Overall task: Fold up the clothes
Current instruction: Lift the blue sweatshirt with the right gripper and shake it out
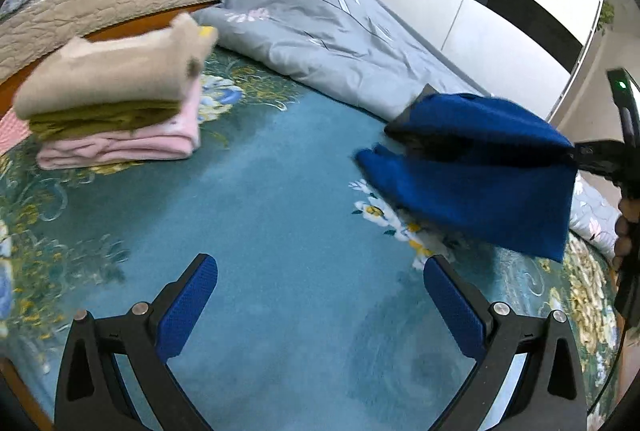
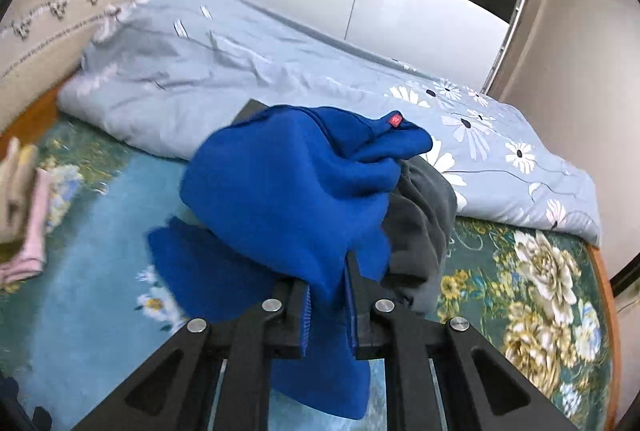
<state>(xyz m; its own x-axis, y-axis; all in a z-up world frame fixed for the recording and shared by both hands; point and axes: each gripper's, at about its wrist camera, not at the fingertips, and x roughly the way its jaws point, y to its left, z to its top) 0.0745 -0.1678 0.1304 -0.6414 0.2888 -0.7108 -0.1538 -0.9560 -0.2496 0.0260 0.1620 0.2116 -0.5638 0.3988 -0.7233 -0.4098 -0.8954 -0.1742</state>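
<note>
Jaws of right gripper (image 2: pixel 327 305) clenched on bright blue knit garment (image 2: pixel 288 183), which hangs ahead of them above the teal floral bed cover (image 1: pixel 280 191). Left gripper (image 1: pixel 320 305) released, empty. Step: picking up next piece. Next, probably: left jaws take a free edge to spread it.

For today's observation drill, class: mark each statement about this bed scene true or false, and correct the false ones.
1. The right claw is shut on the blue garment. True.
2. The left claw grips a pink garment. False: it is open and holds nothing.
3. The folded stack has a beige garment on top. True.
4. The blue garment lies flat and neatly folded on the floral bedspread. False: it hangs bunched from the right claw.
5. A grey-blue quilt lies behind the blue garment. True.
</note>
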